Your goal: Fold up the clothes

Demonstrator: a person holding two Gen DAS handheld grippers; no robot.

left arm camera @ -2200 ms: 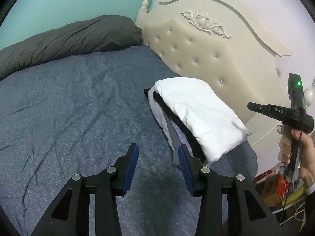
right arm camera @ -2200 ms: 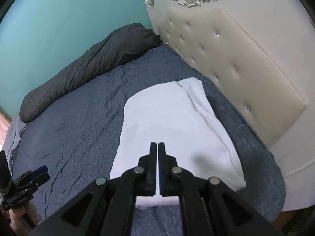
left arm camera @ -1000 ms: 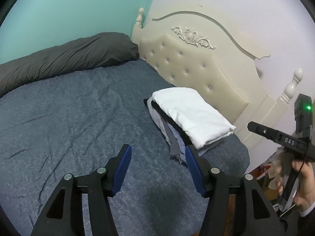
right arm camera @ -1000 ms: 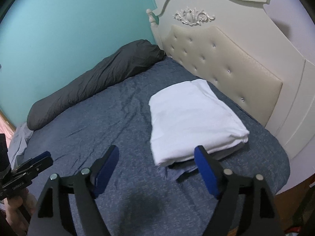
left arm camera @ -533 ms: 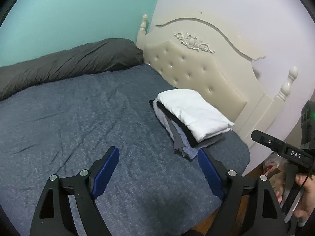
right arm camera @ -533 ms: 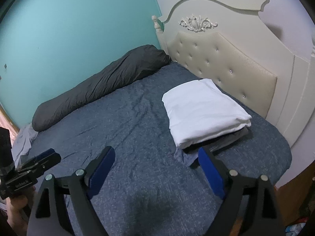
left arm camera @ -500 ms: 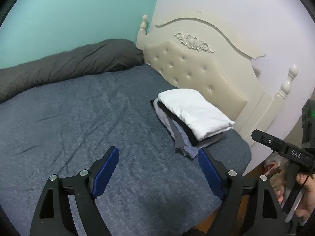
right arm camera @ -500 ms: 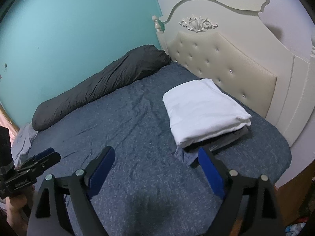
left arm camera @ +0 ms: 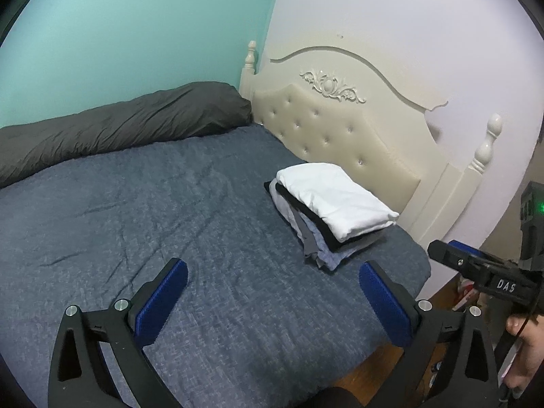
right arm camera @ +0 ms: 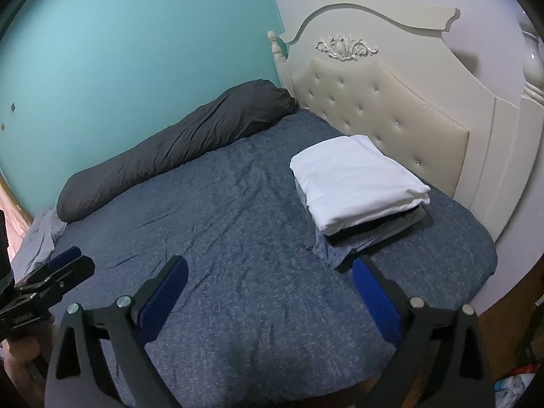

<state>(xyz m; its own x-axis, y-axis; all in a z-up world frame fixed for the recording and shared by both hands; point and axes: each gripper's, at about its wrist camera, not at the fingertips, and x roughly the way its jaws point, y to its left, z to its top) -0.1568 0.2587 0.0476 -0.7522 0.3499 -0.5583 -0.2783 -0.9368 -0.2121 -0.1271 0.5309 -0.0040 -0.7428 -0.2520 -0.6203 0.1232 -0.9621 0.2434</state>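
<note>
Blue-padded jaws on the left gripper [left arm camera: 273,292] and the right gripper [right arm camera: 270,290] had just been spreading and stood wide with nothing between them, both now farther back from the stack of folded clothes [left arm camera: 328,216] than a second earlier. With the white garment [right arm camera: 357,183] lying squarely on top of that stack, near the headboard [left arm camera: 340,136] on the bed [left arm camera: 170,210], this piece looked finished, and the pull-back read as release. Only the right view showed pale cloth [right arm camera: 40,238] bunched beside the grey bolster [right arm camera: 176,149], while only the left view showed floor clutter [left arm camera: 465,292] beyond the bed's corner.
</note>
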